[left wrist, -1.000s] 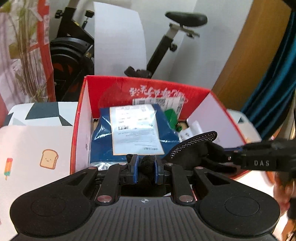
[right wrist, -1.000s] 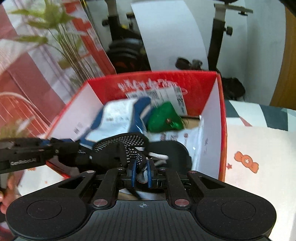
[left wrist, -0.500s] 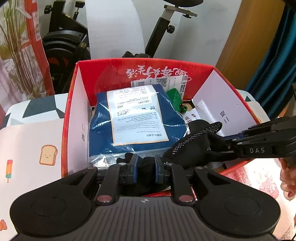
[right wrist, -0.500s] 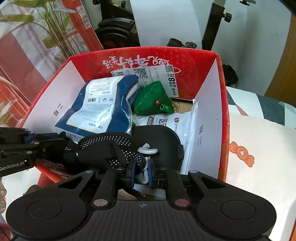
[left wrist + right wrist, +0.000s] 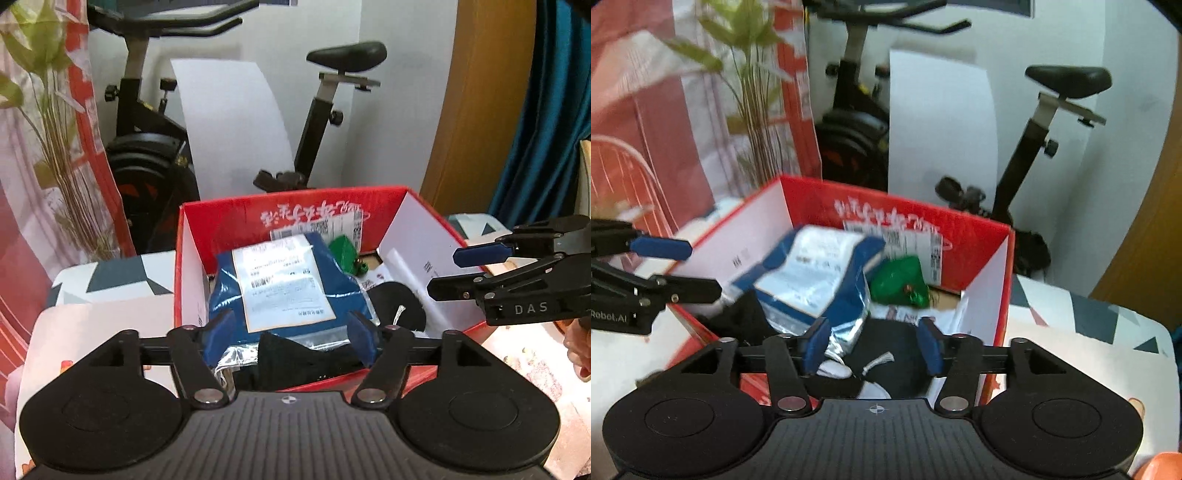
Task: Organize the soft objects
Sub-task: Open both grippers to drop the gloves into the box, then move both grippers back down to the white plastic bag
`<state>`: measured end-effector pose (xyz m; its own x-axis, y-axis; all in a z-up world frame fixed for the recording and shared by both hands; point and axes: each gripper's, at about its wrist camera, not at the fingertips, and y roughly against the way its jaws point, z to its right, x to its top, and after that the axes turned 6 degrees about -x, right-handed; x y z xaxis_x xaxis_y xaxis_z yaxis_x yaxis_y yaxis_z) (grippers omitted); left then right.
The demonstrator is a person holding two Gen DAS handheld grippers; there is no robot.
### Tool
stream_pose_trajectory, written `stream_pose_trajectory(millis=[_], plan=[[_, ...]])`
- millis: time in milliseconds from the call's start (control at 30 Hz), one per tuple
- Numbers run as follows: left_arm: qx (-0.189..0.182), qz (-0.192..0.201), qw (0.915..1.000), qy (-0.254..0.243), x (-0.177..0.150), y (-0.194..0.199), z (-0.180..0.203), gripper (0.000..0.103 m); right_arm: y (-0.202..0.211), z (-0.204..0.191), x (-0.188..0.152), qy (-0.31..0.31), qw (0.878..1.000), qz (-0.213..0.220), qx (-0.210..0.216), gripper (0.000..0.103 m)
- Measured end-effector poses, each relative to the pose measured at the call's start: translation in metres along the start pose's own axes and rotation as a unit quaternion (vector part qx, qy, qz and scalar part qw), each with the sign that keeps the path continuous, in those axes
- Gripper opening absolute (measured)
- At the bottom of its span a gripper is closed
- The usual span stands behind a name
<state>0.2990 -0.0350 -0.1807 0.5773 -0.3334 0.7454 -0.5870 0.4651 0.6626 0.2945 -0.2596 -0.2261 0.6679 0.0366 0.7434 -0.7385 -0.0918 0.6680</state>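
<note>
A red cardboard box (image 5: pixel 229 221) holds a blue labelled packet (image 5: pixel 280 284), a green pouch (image 5: pixel 345 249) and a black dotted glove (image 5: pixel 299 356) lying at its near edge. My left gripper (image 5: pixel 291 334) hovers above that glove with its jaws opening, and the pads touch nothing. In the right wrist view the box (image 5: pixel 982 258) shows the same packet (image 5: pixel 812 273), the green pouch (image 5: pixel 901 282) and a dark round piece with a white cord (image 5: pixel 886 363). My right gripper (image 5: pixel 872 343) is above it, jaws opening, nothing pressed. Each gripper appears in the other's view, the right (image 5: pixel 480 273) and the left (image 5: pixel 665 266).
An exercise bike (image 5: pixel 147 155) and a curled white sheet (image 5: pixel 232 125) stand behind the box. A plant (image 5: pixel 750 92) and red-and-white drapery are at the left, a teal curtain (image 5: pixel 546 110) at the right. The box rests on a cartoon-print cloth (image 5: pixel 99 325). A hand (image 5: pixel 578 339) shows at the right edge.
Both grippers were shut on the black glove, holding it between them. Both have now let go and opened. The glove lies in the box, and both grippers have lifted and tilted upward.
</note>
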Motion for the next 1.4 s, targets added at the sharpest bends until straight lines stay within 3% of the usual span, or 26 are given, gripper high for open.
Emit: stream_pose_trajectory(millis=[533, 900, 1200, 1400], plan=[[0.037, 0.029, 0.9989, 0.002, -0.037, 0.045, -0.002, 0.072, 0.047, -0.002, -0.047, -0.021, 0.997, 0.078, 0.007, 0.057], [0.028, 0.019, 0.9977, 0.059, -0.087, 0.061, -0.011, 0.070, 0.071, -0.010, -0.089, -0.038, 0.994, 0.102, 0.015, 0.057], [-0.014, -0.011, 0.9959, 0.089, -0.111, 0.033, 0.001, 0.059, 0.047, -0.026, -0.122, -0.066, 0.995, 0.052, 0.053, 0.057], [-0.035, -0.020, 0.9937, 0.105, -0.117, 0.013, 0.008, 0.053, 0.027, -0.030, -0.144, -0.082, 0.995, 0.014, 0.053, 0.057]])
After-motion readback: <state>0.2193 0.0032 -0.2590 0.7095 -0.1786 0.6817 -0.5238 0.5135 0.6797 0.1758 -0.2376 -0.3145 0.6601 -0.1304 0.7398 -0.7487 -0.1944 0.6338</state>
